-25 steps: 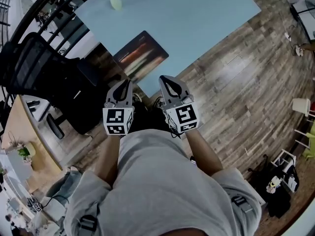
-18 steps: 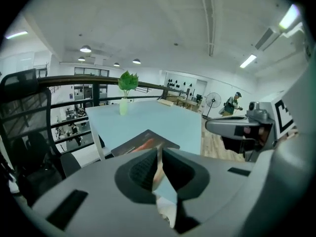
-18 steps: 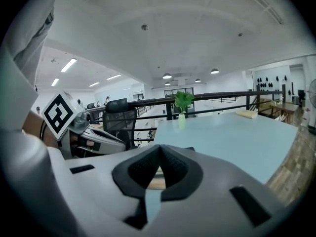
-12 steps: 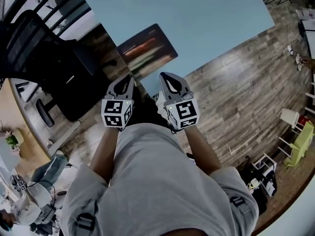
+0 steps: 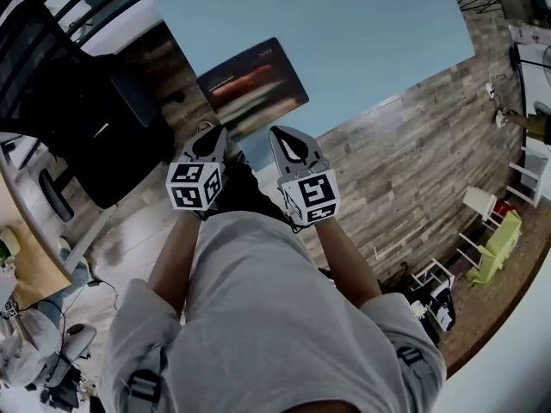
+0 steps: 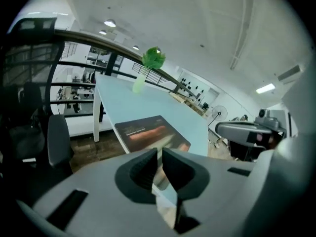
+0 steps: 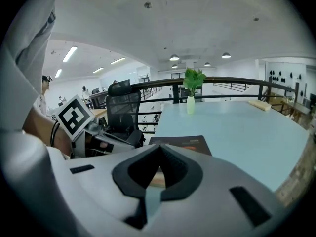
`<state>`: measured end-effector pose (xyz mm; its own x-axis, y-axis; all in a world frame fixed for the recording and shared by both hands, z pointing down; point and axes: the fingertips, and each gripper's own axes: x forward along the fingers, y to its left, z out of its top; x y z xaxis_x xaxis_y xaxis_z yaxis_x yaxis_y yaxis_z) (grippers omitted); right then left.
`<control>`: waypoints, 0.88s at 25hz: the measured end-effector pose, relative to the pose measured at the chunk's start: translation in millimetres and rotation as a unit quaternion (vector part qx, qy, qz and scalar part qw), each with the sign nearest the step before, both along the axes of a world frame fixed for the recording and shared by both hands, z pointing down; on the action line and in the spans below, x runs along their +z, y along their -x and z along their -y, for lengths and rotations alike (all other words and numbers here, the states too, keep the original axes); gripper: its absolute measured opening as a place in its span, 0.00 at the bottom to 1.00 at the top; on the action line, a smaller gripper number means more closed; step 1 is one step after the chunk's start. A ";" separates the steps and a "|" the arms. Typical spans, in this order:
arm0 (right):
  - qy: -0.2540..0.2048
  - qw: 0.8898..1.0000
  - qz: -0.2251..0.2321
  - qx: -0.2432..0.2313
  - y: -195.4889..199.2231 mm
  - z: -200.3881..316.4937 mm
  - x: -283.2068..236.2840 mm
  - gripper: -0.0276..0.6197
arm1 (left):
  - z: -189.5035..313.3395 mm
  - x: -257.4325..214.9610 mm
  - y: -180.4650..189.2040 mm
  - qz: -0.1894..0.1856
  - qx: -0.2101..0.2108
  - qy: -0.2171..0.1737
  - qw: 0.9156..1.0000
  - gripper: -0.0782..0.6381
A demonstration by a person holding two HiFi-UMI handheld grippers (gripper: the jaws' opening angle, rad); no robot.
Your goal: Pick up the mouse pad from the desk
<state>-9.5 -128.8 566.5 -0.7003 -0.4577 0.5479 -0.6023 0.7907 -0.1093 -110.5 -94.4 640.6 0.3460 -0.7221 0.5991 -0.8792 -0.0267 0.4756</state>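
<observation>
Since 1.0 s ago: both claws have drifted slightly left in the head view, and the vase has slid off that view's top edge; the mouse pad keeps its place on the desk. Pale blue desk (image 5: 362,33) fills the upper part of the head view, with wood plank floor (image 5: 413,162) to its right. Black mesh office chair (image 5: 60,101) stands at the desk's left, apart from it. Dark mouse pad (image 5: 252,84), with an orange-red streak printed across it, lies flat near the desk's near corner, untouched, just ahead of both claws. Left claw (image 5: 213,134): jaws drawn together with only a thin slit between them, nothing held, pointing at the pad from short of the desk edge. Right claw (image 5: 281,134): jaws meeting at the tips, nothing held, beside the left one and also short of the pad. Small pale vase (image 7: 190,104) with a green plant stands upright farther back on the desk, well apart from the pad.
</observation>
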 end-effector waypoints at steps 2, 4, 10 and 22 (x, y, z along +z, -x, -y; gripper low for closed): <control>0.005 1.000 -0.007 -0.003 2.5 1.6 2.9 0.05 | 0.6 11.9 3.5 -0.035 -0.021 0.014 0.999 0.17; 0.006 1.000 -0.011 -0.005 7.5 3.6 5.1 0.05 | 0.6 22.1 10.1 -0.068 -0.038 0.027 0.997 0.17; 0.009 1.000 -0.027 -0.012 14.1 6.3 11.2 0.05 | 3.5 45.9 25.3 -0.107 -0.066 0.038 0.991 0.17; 0.025 0.999 -0.035 -0.002 22.8 8.2 20.8 0.05 | 10.6 68.0 34.4 -0.231 -0.097 0.069 0.966 0.19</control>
